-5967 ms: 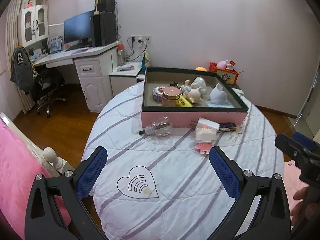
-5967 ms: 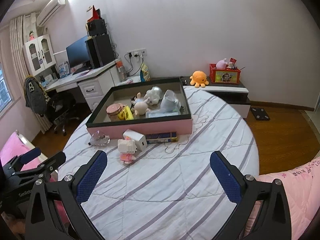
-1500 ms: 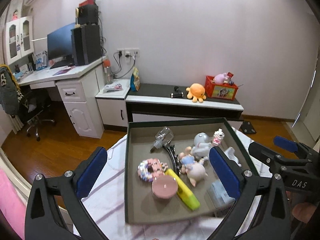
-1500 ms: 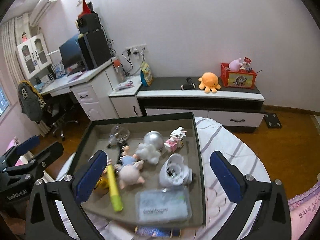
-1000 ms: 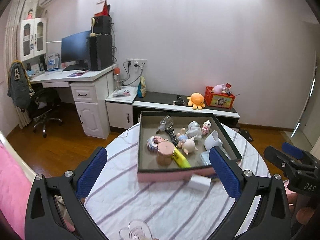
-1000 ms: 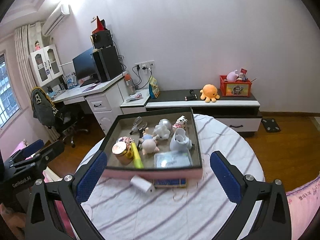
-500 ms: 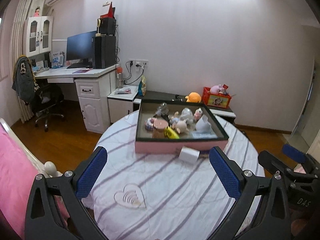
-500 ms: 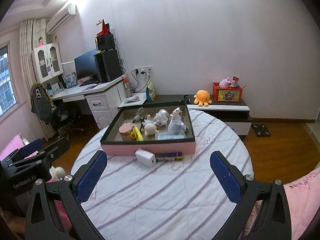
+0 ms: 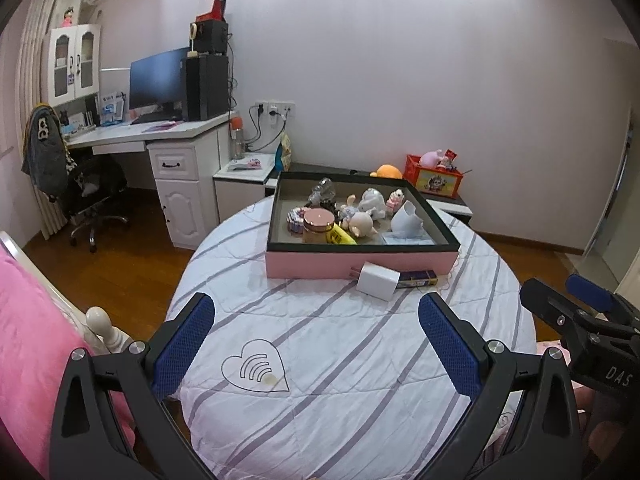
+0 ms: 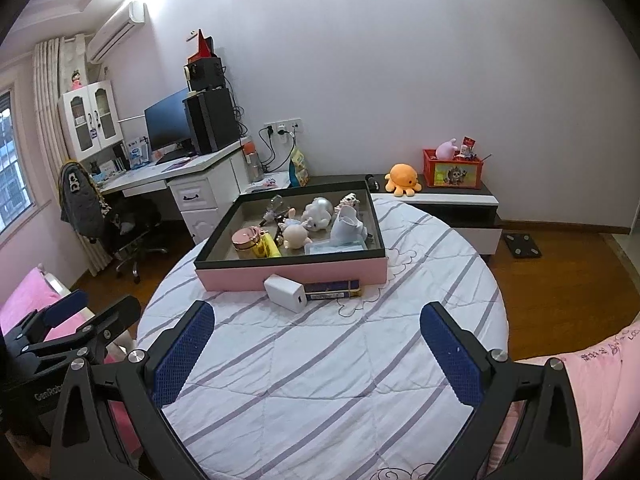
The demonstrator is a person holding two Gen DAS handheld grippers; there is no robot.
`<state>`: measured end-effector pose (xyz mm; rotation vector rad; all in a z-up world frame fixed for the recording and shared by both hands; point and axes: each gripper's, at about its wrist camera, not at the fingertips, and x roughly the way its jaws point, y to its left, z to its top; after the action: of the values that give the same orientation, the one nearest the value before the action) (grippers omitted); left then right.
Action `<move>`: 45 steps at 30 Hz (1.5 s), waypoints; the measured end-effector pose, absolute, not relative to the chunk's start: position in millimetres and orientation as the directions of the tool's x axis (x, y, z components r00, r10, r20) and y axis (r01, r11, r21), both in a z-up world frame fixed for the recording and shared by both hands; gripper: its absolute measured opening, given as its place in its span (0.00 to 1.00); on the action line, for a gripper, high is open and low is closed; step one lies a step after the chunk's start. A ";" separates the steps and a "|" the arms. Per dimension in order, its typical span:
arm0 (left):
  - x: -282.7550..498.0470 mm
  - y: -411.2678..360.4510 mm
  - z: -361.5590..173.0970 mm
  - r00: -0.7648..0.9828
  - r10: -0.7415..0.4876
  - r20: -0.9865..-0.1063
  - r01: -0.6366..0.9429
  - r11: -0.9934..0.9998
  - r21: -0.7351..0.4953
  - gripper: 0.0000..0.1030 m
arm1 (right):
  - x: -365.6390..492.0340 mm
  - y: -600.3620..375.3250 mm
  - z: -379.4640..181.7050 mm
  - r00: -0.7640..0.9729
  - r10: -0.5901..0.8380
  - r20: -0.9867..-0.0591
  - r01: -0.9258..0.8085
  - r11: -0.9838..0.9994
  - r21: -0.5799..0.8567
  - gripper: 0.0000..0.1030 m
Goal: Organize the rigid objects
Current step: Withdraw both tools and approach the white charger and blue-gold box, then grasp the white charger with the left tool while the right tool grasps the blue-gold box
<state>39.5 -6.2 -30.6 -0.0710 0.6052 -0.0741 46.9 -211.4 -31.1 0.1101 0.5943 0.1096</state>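
Orange octopus plush point(image 10: 403, 178) shows whole only from right wrist

Pale lilac walls point(image 10: 400, 60) meet a wood floor point(image 10: 560, 272). A white desk point(image 9: 160, 136) with a monitor point(image 9: 158, 80) stands at left, an office chair point(image 9: 88, 192) before it. A low cabinet point(image 10: 452, 204) lines the far wall; an air conditioner point(image 10: 116, 32) hangs above a curtained window point(image 10: 12, 160).

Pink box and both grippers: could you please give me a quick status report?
Left gripper and right gripper: jaws open, empty, hovering over the bed. Pink box loaded with toys. White charger and dark blue pack lie outside its front wall. Path clear.
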 end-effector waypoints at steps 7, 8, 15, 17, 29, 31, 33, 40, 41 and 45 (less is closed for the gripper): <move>51.3 -9.9 -41.4 0.806 -0.098 -0.584 0.055 0.994 -0.091 1.00 | 60.8 -216.5 -42.4 0.809 0.128 -0.573 -0.058 0.989 0.139 1.00; 54.5 -11.6 -44.0 0.804 -0.095 -0.587 0.054 0.995 -0.087 1.00 | 63.5 -217.8 -44.0 0.807 0.127 -0.577 -0.056 0.989 0.139 1.00; 85.9 -31.2 -69.8 0.776 -0.112 -0.621 0.086 0.994 -0.072 1.00 | 83.4 -228.6 -57.8 0.785 0.107 -0.610 -0.029 0.990 0.137 1.00; 98.9 -39.4 -79.1 0.766 -0.116 -0.632 0.099 0.993 -0.062 1.00 | 91.3 -232.6 -65.3 0.773 0.098 -0.626 -0.017 0.991 0.135 1.00; 176.2 -77.6 -131.3 0.676 -0.152 -0.721 0.152 0.986 -0.066 1.00 | 129.9 -259.3 -109.9 0.707 0.070 -0.703 0.051 0.988 0.149 1.00; 187.4 -81.5 -137.6 0.668 -0.149 -0.729 0.145 0.987 -0.069 1.00 | 136.2 -263.0 -115.9 0.698 0.066 -0.713 0.058 0.987 0.148 1.00; 199.5 -83.5 -145.1 0.658 -0.137 -0.740 0.131 0.989 -0.066 1.00 | 141.9 -265.0 -120.7 0.689 0.065 -0.722 0.061 0.987 0.148 1.00; 219.6 -71.4 -158.2 0.601 -0.201 -0.774 0.131 0.980 -0.152 0.81 | 160.2 -262.1 -133.6 0.666 0.081 -0.742 0.050 0.987 0.152 1.00; 218.6 -71.2 -157.5 0.602 -0.215 -0.769 0.142 0.976 -0.162 0.68 | 163.5 -260.5 -135.0 0.663 0.083 -0.744 0.046 0.987 0.151 1.00; 214.9 -61.7 -156.4 0.607 -0.218 -0.765 0.132 0.976 -0.173 0.65 | 175.3 -251.7 -139.9 0.651 0.096 -0.753 0.026 0.989 0.148 1.00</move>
<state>214.9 -61.7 -156.4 -0.1027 0.8967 -0.2025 175.3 -251.7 -139.9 0.1510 0.8621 0.0396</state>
